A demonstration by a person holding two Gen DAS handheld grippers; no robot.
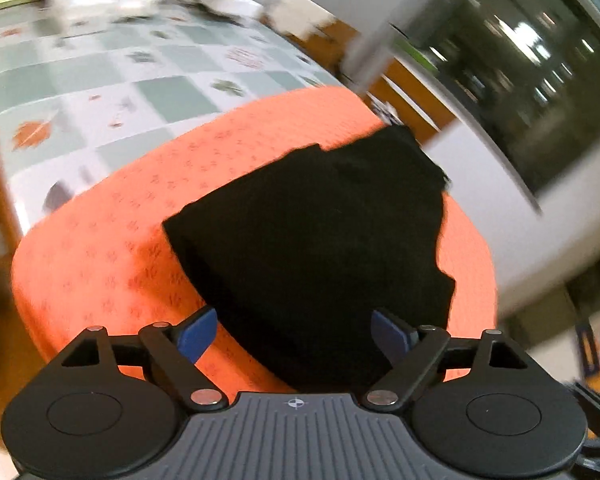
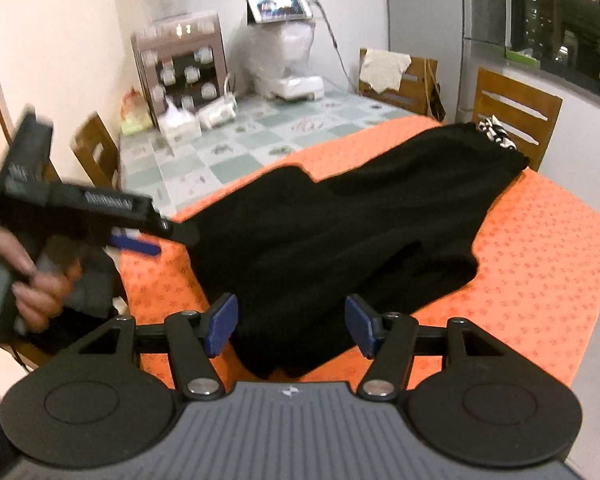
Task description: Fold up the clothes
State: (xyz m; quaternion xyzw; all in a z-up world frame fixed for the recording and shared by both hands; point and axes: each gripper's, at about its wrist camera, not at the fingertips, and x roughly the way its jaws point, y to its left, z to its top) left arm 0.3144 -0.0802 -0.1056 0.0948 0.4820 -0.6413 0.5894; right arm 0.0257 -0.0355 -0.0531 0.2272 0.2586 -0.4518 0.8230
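Note:
A black garment (image 1: 320, 248) lies partly folded on an orange patterned cloth (image 1: 112, 248) that covers the near end of the table. My left gripper (image 1: 296, 336) hovers over the garment's near edge, its blue pads wide apart and pressing on nothing. In the right wrist view the same garment (image 2: 360, 220) stretches away to the far right of the orange cloth (image 2: 540, 260). My right gripper (image 2: 291, 326) is open above the garment's near corner. The left gripper (image 2: 156, 240), held in a hand (image 2: 36, 288), shows blurred at the left by the garment's left edge.
Beyond the orange cloth the table wears a green-and-white checked cover (image 2: 228, 160), with a cup rack (image 2: 180, 64), tissue boxes and a white machine (image 2: 288, 60) at its far end. Wooden chairs (image 2: 516, 112) stand around. A black-and-white patterned item (image 2: 496, 132) lies past the garment.

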